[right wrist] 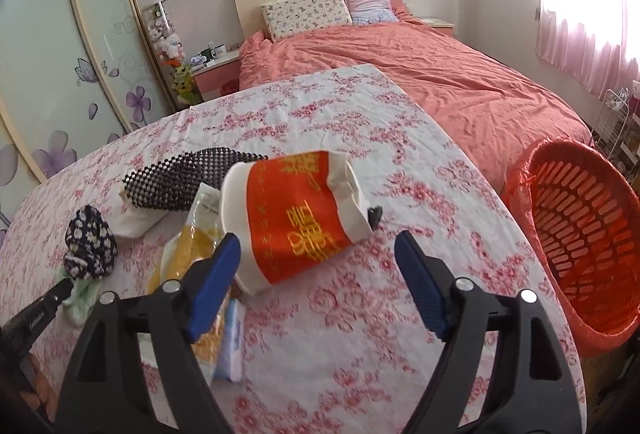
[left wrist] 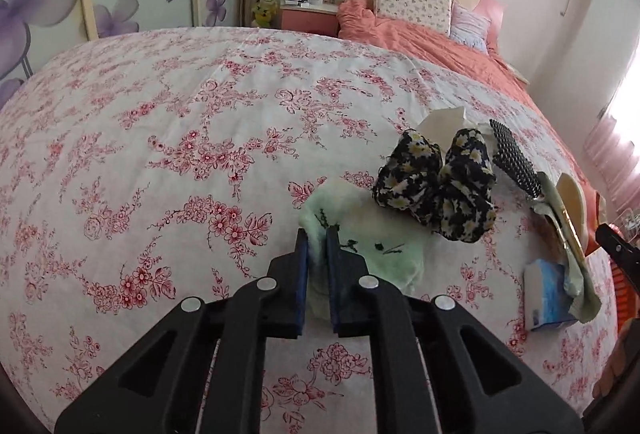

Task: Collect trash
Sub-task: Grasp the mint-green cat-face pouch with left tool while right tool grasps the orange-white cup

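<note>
My left gripper (left wrist: 317, 240) is shut on a pale green cloth (left wrist: 372, 250) lying on the floral-covered table (left wrist: 160, 154); the cloth also shows at the left of the right wrist view (right wrist: 82, 298). My right gripper (right wrist: 318, 246) is open and empty, just in front of a crushed red-and-white paper cup (right wrist: 298, 218) lying on its side. A yellow snack wrapper (right wrist: 188, 246), a blue tissue pack (right wrist: 232, 342) and a white crumpled paper (right wrist: 134, 220) lie left of the cup. An orange trash basket (right wrist: 580, 234) stands off the table's right edge.
A dark floral fabric bundle (left wrist: 436, 178) and a black perforated mat (right wrist: 192, 178) lie among the trash. A bed with an orange quilt (right wrist: 440, 74) is behind the table. A wardrobe (right wrist: 60, 54) stands to the left, and a wire rack (right wrist: 616, 126) to the far right.
</note>
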